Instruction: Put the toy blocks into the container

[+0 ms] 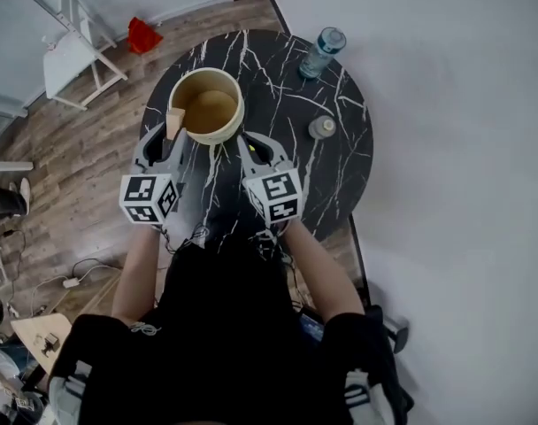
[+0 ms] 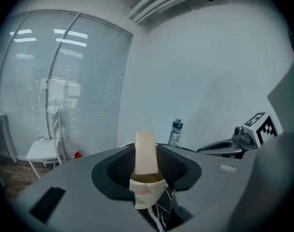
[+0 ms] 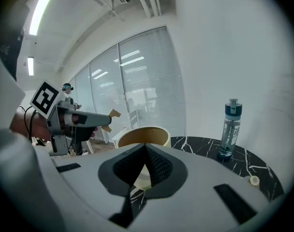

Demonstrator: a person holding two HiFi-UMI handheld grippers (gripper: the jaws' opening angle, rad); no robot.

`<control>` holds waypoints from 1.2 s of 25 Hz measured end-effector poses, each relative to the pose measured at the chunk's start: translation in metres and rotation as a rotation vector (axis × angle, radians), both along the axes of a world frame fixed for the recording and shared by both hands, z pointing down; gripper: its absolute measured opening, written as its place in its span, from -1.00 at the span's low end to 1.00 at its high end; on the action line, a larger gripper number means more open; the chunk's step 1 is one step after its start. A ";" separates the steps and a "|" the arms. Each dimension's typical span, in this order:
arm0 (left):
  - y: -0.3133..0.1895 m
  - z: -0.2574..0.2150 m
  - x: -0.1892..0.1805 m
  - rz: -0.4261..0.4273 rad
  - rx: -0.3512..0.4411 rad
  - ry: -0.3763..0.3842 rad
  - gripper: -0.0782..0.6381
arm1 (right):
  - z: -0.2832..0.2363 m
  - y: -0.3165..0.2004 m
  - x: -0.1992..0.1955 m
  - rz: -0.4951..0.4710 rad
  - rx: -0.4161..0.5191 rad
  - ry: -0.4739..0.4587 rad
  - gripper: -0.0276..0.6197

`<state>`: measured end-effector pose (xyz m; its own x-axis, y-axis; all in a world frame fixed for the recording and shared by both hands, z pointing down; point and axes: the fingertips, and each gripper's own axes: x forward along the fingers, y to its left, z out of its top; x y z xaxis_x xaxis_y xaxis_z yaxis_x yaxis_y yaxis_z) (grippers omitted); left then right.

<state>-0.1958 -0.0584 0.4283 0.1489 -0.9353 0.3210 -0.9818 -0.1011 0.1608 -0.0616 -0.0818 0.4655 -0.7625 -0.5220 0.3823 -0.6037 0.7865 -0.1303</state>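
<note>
Black fabric of the person's top fills the nearest part of the head view, and two bare forearms reach forward from it to the marker cubes on the grippers. The left gripper (image 2: pixel 146 167) has its jaws clamped on a pale wooden toy block (image 2: pixel 145 152), which stands upright between the pads with its top end sticking out past them. The right gripper (image 3: pixel 146 152) is empty, its jaws pressed fully together. Both hang above a round black marble table (image 1: pixel 278 96) veined with white. Just ahead of them sits the cream container (image 1: pixel 239 112), round and open-topped, its tan inside showing; the block is held at its left rim, higher than the rim, though whether it is over the opening or just outside cannot be told. The right gripper's tips are near the container's right side. Further across the table lies a small round cap (image 1: pixel 322 127), and beyond it, near the far edge, a clear water bottle (image 1: pixel 321 53) stands upright. Past the table, on the wooden floor, are a white chair (image 1: pixel 70 56) and a red object (image 1: pixel 144 35).
</note>
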 end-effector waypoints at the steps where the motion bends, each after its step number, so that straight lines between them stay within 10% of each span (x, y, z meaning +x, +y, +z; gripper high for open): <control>1: -0.005 0.000 0.002 0.013 -0.001 0.002 -0.38 | -0.003 -0.002 0.000 0.010 0.005 -0.001 -0.92; 30: -0.063 0.063 0.045 0.380 -0.216 -0.259 -0.38 | 0.019 -0.021 0.029 0.308 -0.030 0.000 -0.92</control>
<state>-0.1507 -0.1210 0.4917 0.3562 -0.7387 0.5722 -0.8923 -0.4506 -0.0263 -0.0323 -0.1025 0.4848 -0.5702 -0.7168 0.4013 -0.8131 0.5623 -0.1508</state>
